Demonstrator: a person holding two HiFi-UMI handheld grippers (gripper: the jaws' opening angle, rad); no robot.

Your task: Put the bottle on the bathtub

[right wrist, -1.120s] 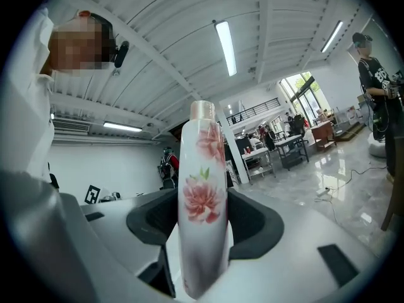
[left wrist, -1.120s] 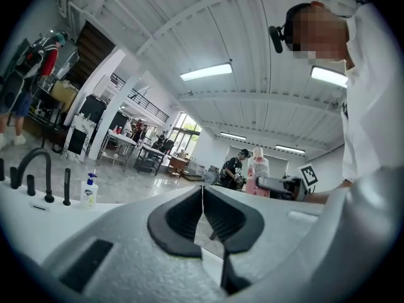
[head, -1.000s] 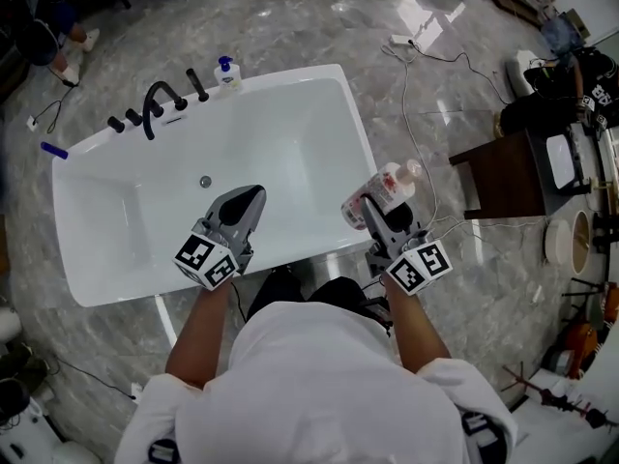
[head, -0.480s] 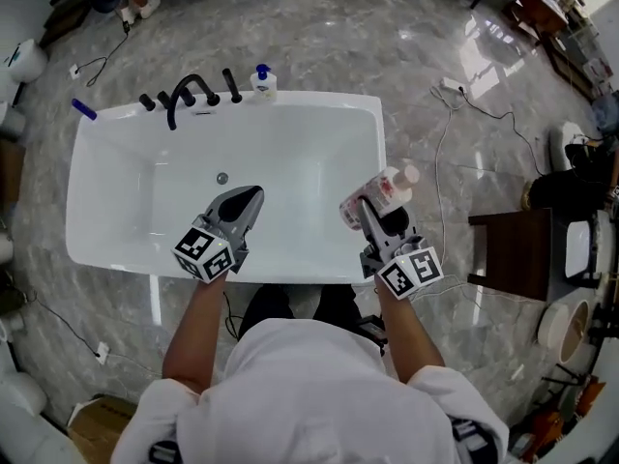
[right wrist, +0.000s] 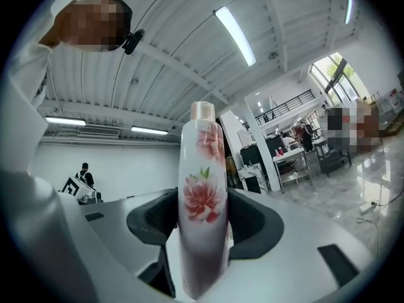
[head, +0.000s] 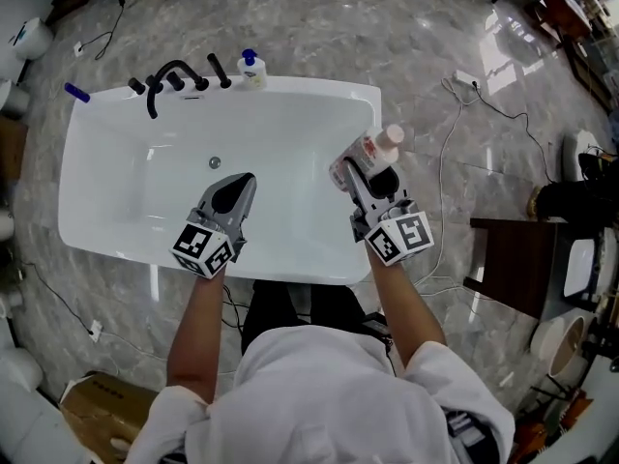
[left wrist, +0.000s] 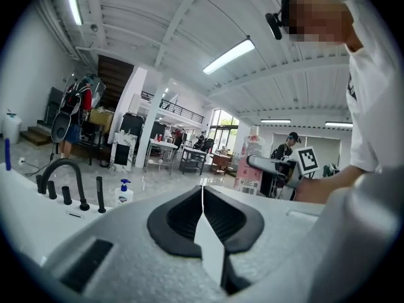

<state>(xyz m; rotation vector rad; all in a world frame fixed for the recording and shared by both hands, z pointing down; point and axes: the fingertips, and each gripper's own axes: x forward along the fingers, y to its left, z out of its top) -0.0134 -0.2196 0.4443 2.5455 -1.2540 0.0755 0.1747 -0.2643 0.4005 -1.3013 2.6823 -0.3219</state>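
The floor (head: 290,27) is grey, shiny stone. A big white bathtub (head: 309,87) stands on it. On the far rim of the bathtub sit a black tap (head: 172,73) and, just beside it, a small soap bottle (head: 251,69) with a blue top. A blue thing (head: 76,93) lies at the bathtub's far left corner. Right of the bathtub, a white cable (head: 443,162) runs over the floor, and a dark table (head: 513,259) stands further right. A cardboard box (head: 102,419) sits on the floor near the bathtub's left end.
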